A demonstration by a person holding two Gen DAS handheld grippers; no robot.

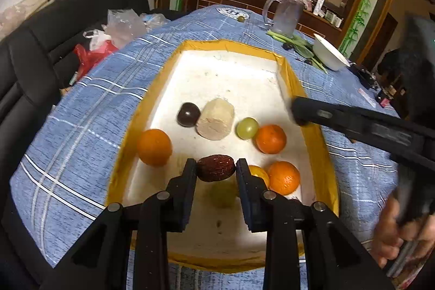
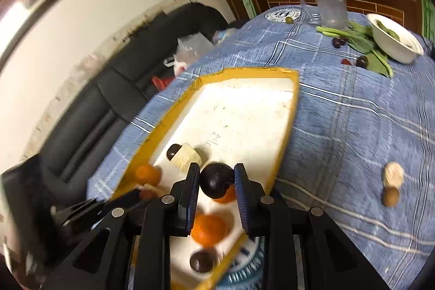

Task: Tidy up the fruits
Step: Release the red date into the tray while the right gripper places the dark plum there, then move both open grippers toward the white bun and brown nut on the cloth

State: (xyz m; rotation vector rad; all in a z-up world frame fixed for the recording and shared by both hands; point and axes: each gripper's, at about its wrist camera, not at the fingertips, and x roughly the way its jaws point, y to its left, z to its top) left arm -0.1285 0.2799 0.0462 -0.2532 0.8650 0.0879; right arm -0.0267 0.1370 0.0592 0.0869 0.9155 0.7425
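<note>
Wrinkled, oval red date [image 1: 215, 171] clamped in the left tongs [image 1: 216, 167] above the white foam tray [image 1: 231, 78] with yellow taped rim. Smooth dark round plum [image 2: 216, 180] gripped by the right tongs [image 2: 217, 175]. Glossy oranges [image 1: 154, 150] inside; blue plaid cloth covers the surface [image 1: 81, 127]; black sofa [image 1: 40, 59] behind.

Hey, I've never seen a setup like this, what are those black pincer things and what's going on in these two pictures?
They are hand-held grabbers, one in each of a person's hands, each with a camera looking along its fingers. The left camera shows the left claw pinching a wrinkled dark red fruit over a yellow-rimmed tray of oranges and grapes. The right camera shows the right claw holding a dark round fruit. The tray sits on a blue checked cloth, with a white bowl and clear jug behind.
</note>
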